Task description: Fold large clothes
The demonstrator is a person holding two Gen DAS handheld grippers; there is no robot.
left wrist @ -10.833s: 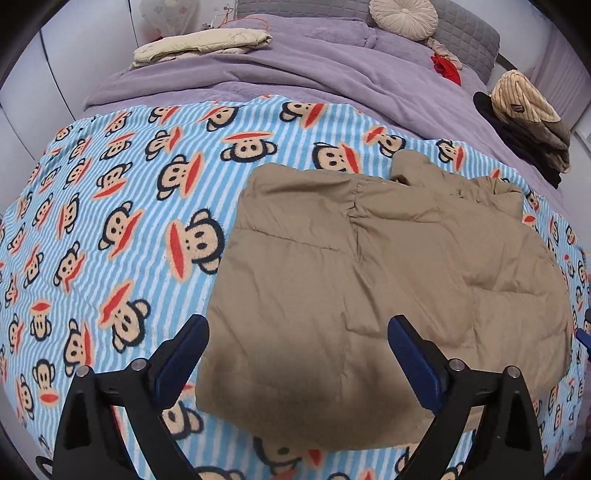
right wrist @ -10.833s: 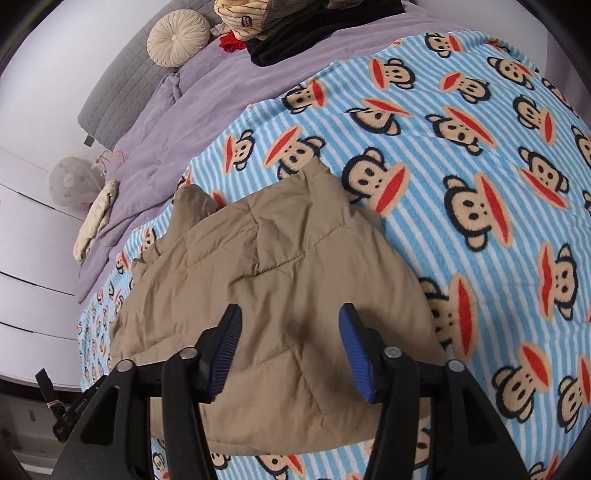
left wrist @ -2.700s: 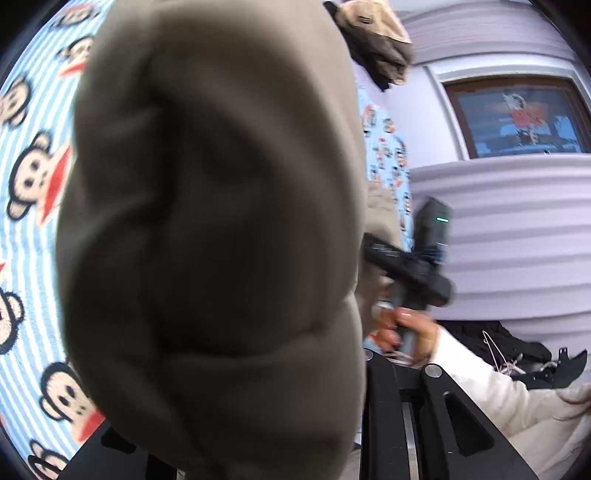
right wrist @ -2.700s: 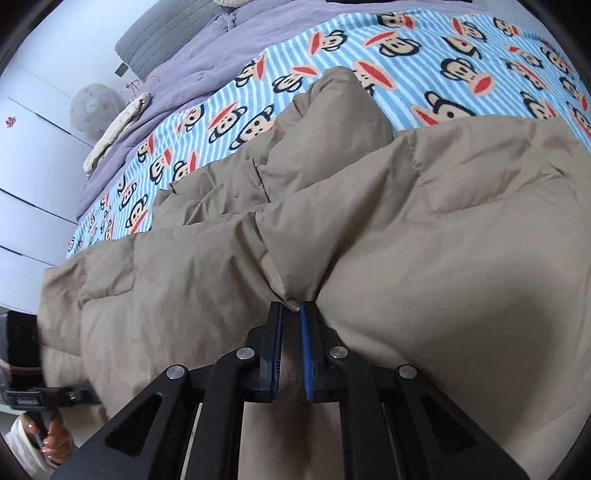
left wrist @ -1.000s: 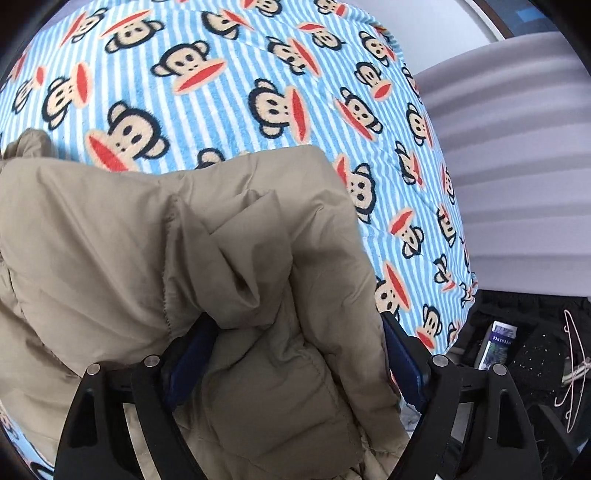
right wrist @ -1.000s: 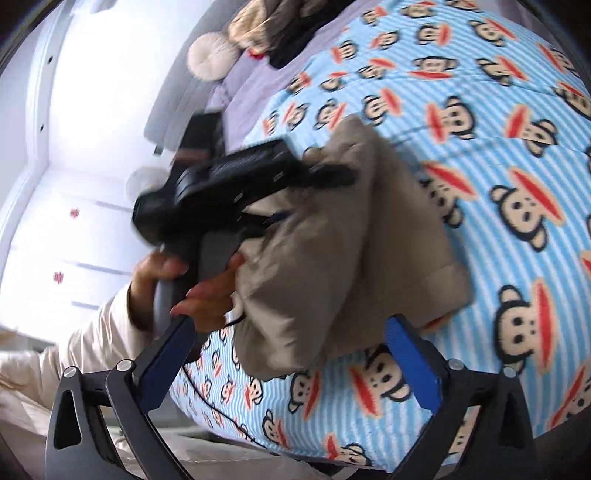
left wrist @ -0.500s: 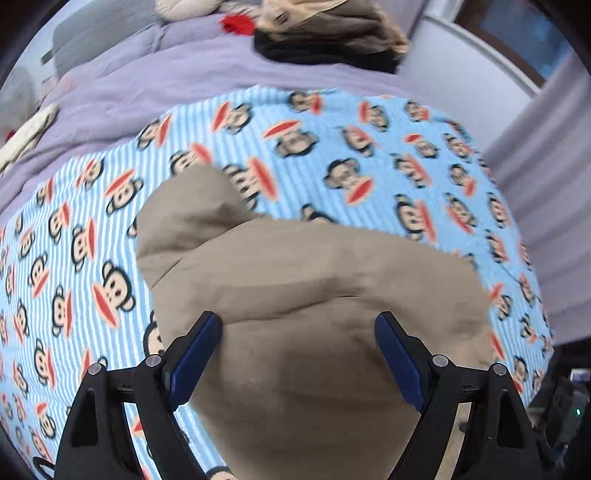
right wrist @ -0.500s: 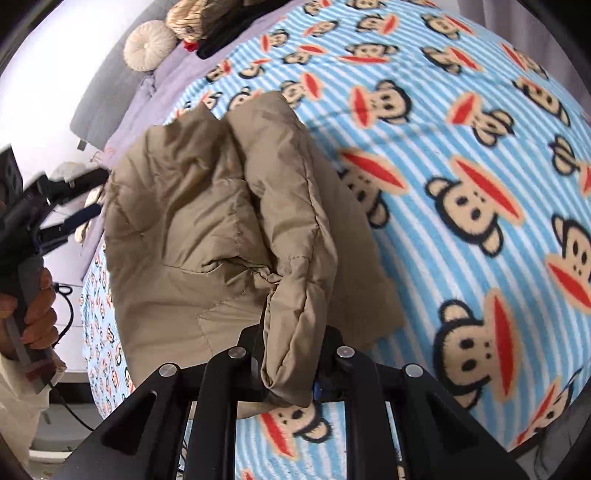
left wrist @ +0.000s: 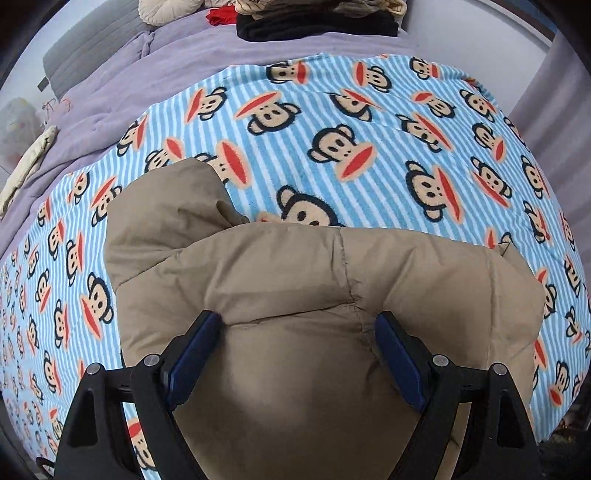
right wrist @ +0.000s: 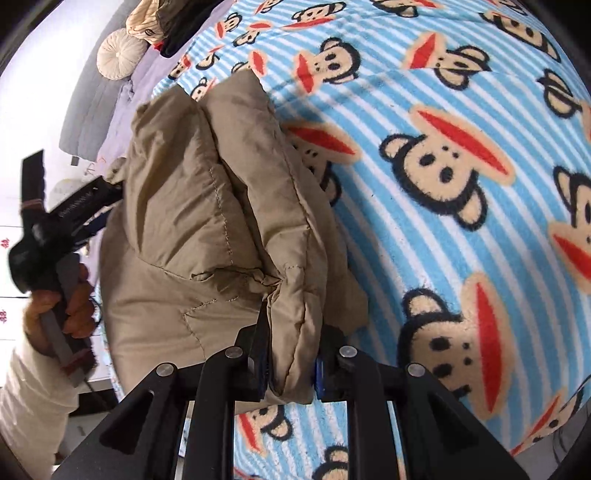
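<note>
A tan puffer jacket [left wrist: 295, 280] lies folded in a thick bundle on the blue striped monkey blanket [left wrist: 332, 110]. My left gripper [left wrist: 299, 325] points down over its near part, open, with the puffy top layer bulging between the wide fingers. In the right wrist view the jacket [right wrist: 192, 192] shows its stacked layers. My right gripper [right wrist: 291, 343] is shut on the thick folded edge at the bundle's near right corner. The left gripper [right wrist: 74, 210] appears there at the jacket's left side, held by a hand [right wrist: 74, 302] in a cream sleeve.
Beyond the blanket are a purple duvet [left wrist: 166, 66], a grey headboard [left wrist: 96, 40], a round cream cushion [right wrist: 118, 53] and a pile of dark and striped clothes [left wrist: 317, 22]. A cream garment [left wrist: 26, 166] lies far left. The blanket [right wrist: 461, 166] stretches right of the jacket.
My right gripper went from wide open to shut on the jacket's folded edge and sank lower. My left gripper swung round to look down on the bundle's top.
</note>
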